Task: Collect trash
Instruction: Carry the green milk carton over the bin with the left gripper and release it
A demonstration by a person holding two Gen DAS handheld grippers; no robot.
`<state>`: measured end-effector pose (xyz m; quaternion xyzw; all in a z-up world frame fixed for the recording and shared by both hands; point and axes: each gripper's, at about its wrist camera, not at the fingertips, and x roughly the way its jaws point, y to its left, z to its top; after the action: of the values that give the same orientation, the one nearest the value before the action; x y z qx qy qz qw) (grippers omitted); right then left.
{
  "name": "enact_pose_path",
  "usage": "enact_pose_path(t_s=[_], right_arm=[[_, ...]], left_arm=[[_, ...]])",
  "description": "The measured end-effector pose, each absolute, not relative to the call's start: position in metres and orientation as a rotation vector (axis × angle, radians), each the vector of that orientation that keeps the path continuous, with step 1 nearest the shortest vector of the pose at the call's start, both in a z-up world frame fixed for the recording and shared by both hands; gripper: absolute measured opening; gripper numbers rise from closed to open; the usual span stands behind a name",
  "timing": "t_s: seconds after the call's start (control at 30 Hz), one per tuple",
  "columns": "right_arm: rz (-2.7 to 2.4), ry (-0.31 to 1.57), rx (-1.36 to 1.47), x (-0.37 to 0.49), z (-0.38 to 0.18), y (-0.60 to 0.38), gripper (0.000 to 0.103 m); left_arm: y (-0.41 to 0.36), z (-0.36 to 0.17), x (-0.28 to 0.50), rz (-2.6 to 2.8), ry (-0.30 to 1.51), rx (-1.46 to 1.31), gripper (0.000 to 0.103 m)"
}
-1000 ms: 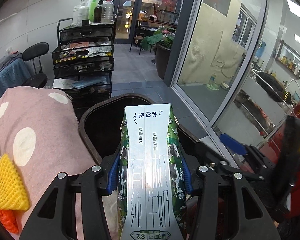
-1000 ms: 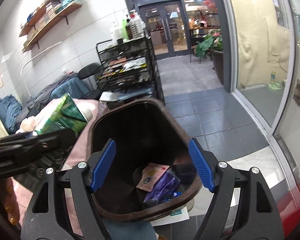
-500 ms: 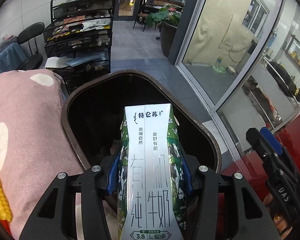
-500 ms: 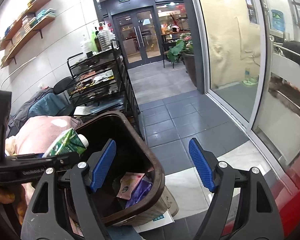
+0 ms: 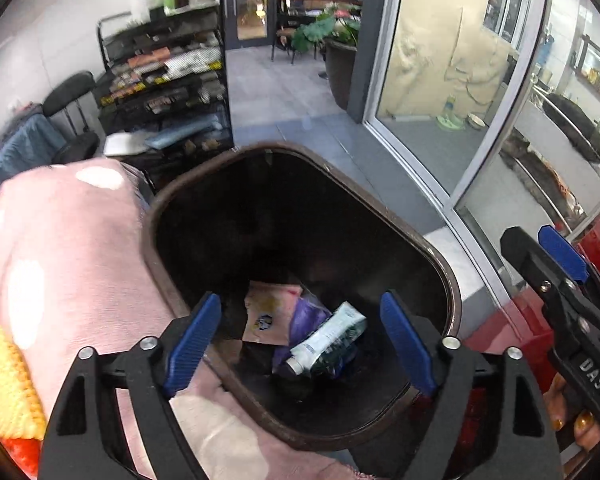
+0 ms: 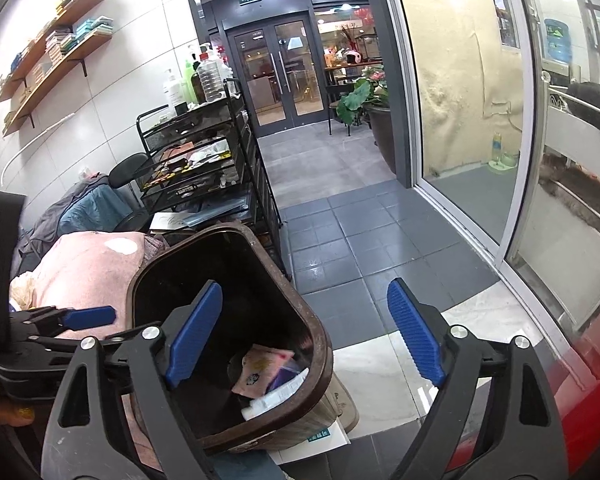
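Brown trash bin [image 6: 316, 344] low in frame, pink packet [image 6: 260, 368] inside. Right gripper [image 6: 304, 340] over the bin's right rim, jaws opening, nothing between. Left gripper [image 6: 88, 317] just left of bin.

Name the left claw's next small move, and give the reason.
Probably lift the left claw away from the brown bin. Its jaws are opening with nothing between them, and the milk carton already lies inside the bin on the other trash.

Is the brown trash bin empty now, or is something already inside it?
Not empty. The brown trash bin holds a milk carton lying on its side, a pink packet and a purple wrapper at the bottom.
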<state>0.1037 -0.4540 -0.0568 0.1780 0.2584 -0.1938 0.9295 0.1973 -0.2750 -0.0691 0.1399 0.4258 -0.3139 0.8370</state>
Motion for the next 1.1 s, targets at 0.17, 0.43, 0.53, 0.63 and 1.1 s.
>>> enact_pose_path(t_s=[0.17,0.43,0.53,0.63,1.1], right_arm=[[-0.358,0.509,0.376,0.104,-0.052,-0.449,0.089],[-0.257,0.457,0.35,0.111,-0.038,-0.422,0.089],[-0.202,0.459,0.329,0.117,-0.031,-0.405,0.089],[-0.146,0.456,0.302,0.122,-0.025,-0.388,0.09],[0.143,0.479,0.203,0.142,-0.009,-0.291,0.094]], left_arm=[[-0.249,-0.043,0.184,-0.636,0.789,0.252,0.089],[-0.189,-0.008,0.156,-0.57,0.634,0.149,0.094],[-0.168,0.0,0.147,-0.519,0.59,0.13,0.096],[-0.143,0.003,0.141,-0.49,0.578,0.087,0.096],[-0.048,-0.012,0.121,-0.279,0.579,0.044,0.096]])
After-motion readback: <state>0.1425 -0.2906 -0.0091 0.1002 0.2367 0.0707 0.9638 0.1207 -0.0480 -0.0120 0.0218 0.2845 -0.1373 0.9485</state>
